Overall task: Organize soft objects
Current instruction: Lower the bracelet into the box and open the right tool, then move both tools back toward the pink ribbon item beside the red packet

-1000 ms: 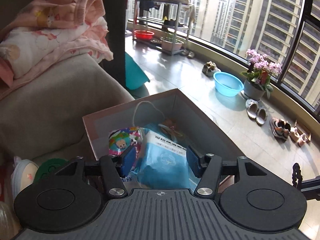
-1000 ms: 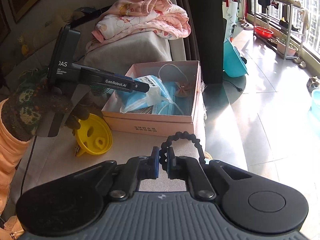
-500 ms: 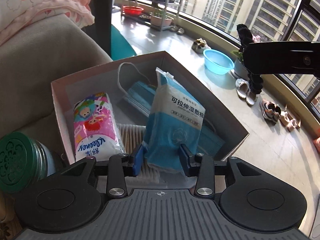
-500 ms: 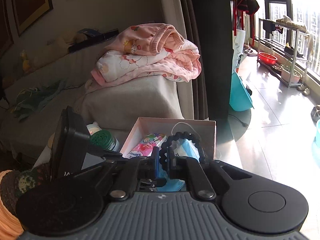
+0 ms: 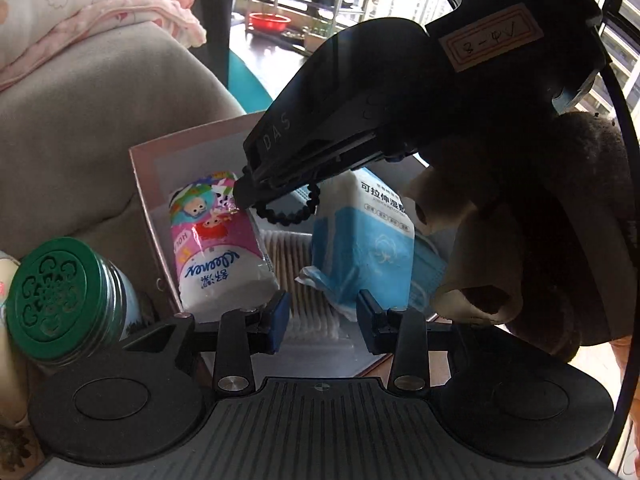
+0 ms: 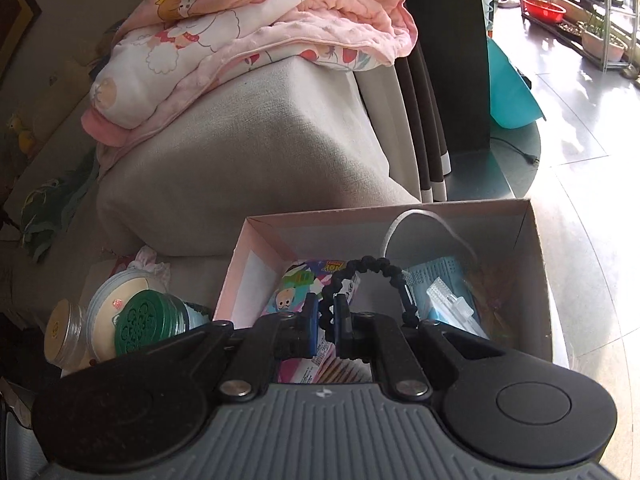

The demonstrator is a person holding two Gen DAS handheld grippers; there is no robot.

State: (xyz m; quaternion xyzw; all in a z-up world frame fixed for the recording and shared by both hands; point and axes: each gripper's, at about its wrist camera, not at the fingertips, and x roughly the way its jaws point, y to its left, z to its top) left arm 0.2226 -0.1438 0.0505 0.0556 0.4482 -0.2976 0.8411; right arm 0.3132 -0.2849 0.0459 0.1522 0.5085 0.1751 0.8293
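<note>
An open pink cardboard box [image 5: 140, 168] [image 6: 536, 280] holds a colourful tissue pack [image 5: 216, 248] [image 6: 296, 284], a blue wipes pack [image 5: 364, 248], blue face masks [image 6: 436, 280] and cotton swabs [image 5: 292, 264]. My left gripper [image 5: 322, 320] hangs low over the box's near edge. Its jaws are closing, with the swabs behind the gap. The blue pack's lower corner sits just past the right pad, and neither pad presses on it. My right gripper [image 6: 328, 320] [image 5: 240, 196] is shut on a black beaded hair tie [image 6: 376, 268] [image 5: 288, 216], which dangles over the tissue pack inside the box.
A green-lidded jar [image 5: 52, 292] [image 6: 148, 320] and two clear jars [image 6: 68, 332] stand left of the box. Behind is a grey sofa arm [image 6: 260, 152] with pink blankets [image 6: 240, 28] on top. A gloved hand [image 5: 520, 220] holds the right gripper. Tiled floor lies to the right.
The right gripper has swung in over the box with the hair tie and now fills the left wrist view. The left gripper has sunk toward the box and its jaws have narrowed.
</note>
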